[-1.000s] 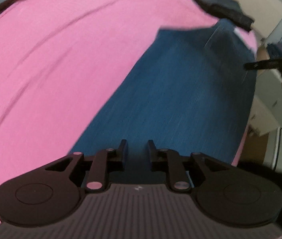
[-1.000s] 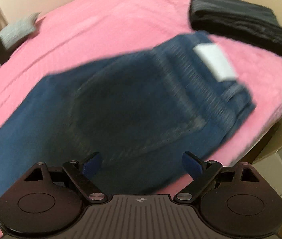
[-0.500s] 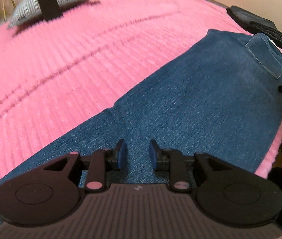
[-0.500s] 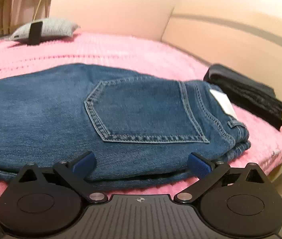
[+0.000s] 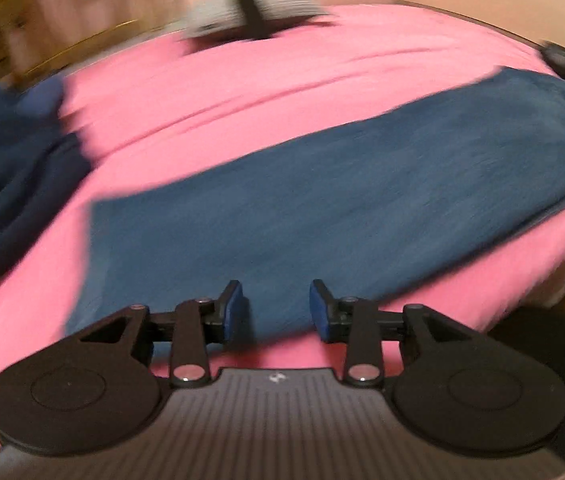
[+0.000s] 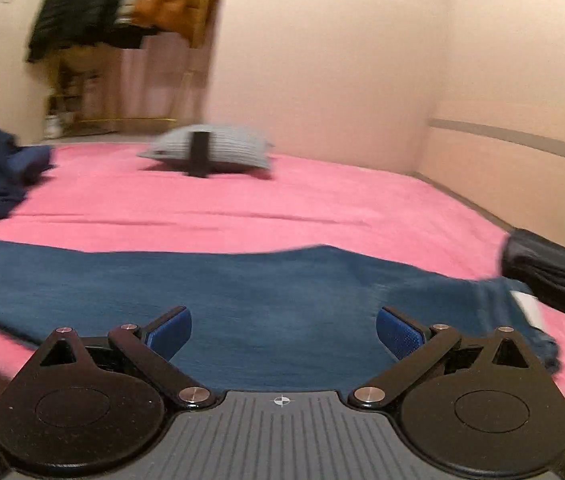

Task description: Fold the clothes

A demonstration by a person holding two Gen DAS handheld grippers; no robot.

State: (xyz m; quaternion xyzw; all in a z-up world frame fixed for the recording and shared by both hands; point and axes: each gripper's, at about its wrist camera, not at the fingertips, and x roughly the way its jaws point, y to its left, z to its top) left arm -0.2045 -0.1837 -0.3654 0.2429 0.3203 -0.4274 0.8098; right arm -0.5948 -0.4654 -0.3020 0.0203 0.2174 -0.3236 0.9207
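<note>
Left wrist view: the left gripper [image 5: 275, 306], fingers parted and empty, has pulled back from mid-leg to the near edge of the jeans [image 5: 322, 208], now showing their hem end on the pink bed [image 5: 282, 80].

Right wrist view: the right gripper [image 6: 283, 330], spread wide and empty, has risen from the jeans, which lie lengthwise, awaiting further folding. No containers visible; dark folded clothing [image 6: 554, 276] lies beside them.

Blue jeans [image 6: 266, 300] lie flat (folded lengthwise) across the pink bedspread [image 6: 282, 204].
</note>
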